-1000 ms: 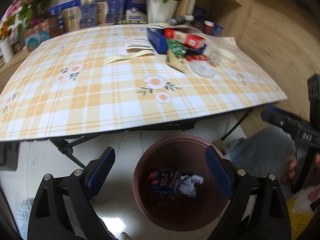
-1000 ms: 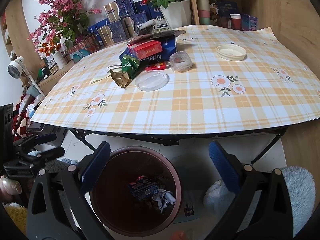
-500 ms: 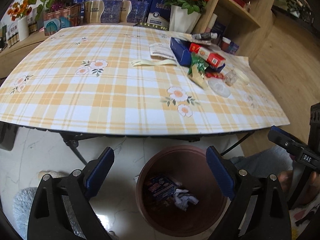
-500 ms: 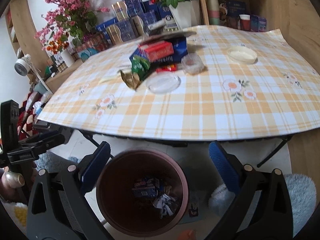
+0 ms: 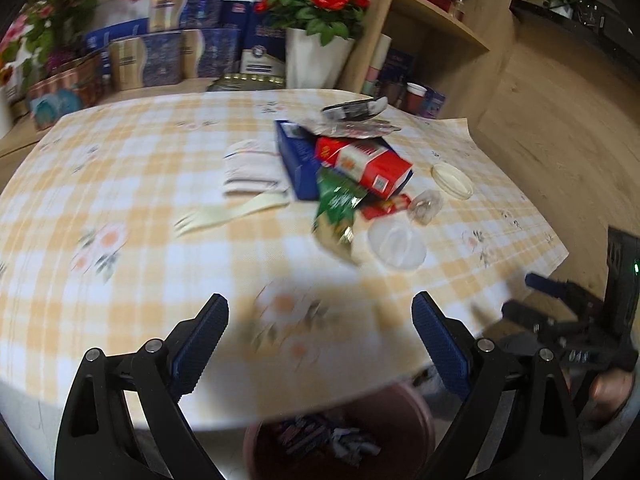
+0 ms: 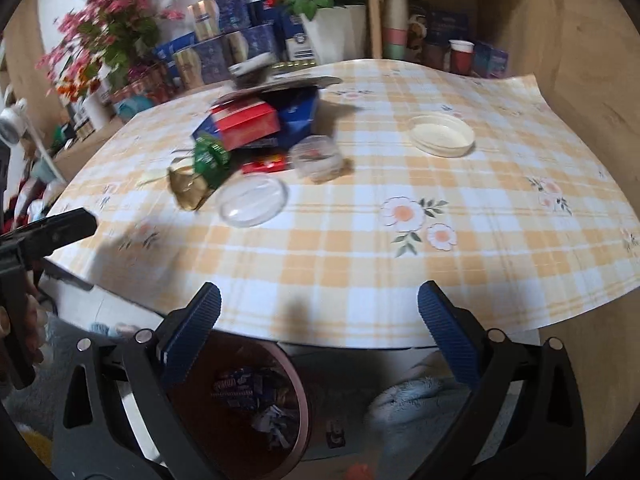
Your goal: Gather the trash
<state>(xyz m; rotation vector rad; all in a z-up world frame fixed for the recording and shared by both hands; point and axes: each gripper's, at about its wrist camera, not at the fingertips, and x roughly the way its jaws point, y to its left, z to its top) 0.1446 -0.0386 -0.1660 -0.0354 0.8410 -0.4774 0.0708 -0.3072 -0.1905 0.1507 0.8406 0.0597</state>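
Observation:
A pile of trash lies on the checked table: a red carton [image 5: 366,162] [image 6: 248,124] on a blue box [image 5: 298,160] [image 6: 298,118], a green wrapper [image 5: 338,204] [image 6: 210,158], a clear lid [image 5: 396,240] [image 6: 252,200], a clear cup [image 5: 426,206] [image 6: 318,156] and a cream lid [image 5: 452,180] [image 6: 442,136]. A brown trash bin [image 5: 416,424] [image 6: 298,400] with wrappers inside stands under the table's front edge. My left gripper [image 5: 320,340] is open and empty above that edge. My right gripper [image 6: 318,332] is open and empty too.
A folded cloth [image 5: 252,168] and a pale fork [image 5: 228,212] lie left of the pile. A white pot of red roses [image 5: 316,60] [image 6: 324,28], blue boxes and a wooden shelf with cups [image 6: 460,56] stand behind the table. A fluffy rug [image 6: 416,396] lies beside the bin.
Both grippers have risen from over the bin and tilted up toward the tabletop. The bin has slid to the bottom of both views. Both stay open and empty.

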